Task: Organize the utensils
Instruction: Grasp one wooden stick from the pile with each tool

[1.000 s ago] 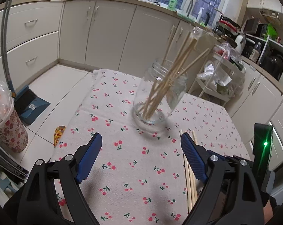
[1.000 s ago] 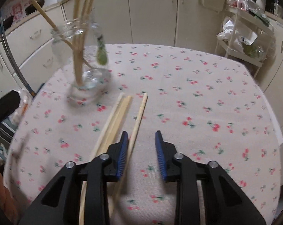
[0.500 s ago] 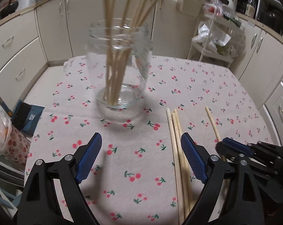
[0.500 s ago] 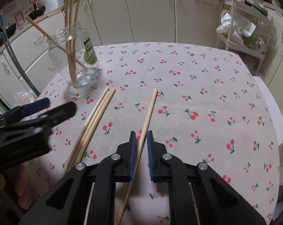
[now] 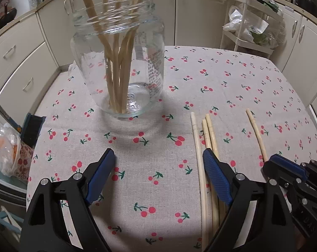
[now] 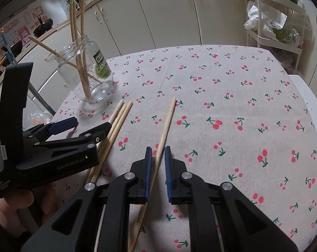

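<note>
The right gripper [image 6: 158,157] is clenching a lone chopstick [image 6: 167,124] lying right of the jar [image 5: 118,67]; the left gripper [image 5: 158,163], released, is hovering before the jar.

left tongs [image 5: 158,168] – jaws wide, angled down | right tongs [image 6: 158,157] – jaws nearly closed, angled down

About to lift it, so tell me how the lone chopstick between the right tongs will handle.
The lone chopstick looks like thin, straight wood, so probably stiff and light. The right tongs grip it well back from its far tip, so that end may dip or swing. Smooth and slim, it might pivot between the pads.
</note>
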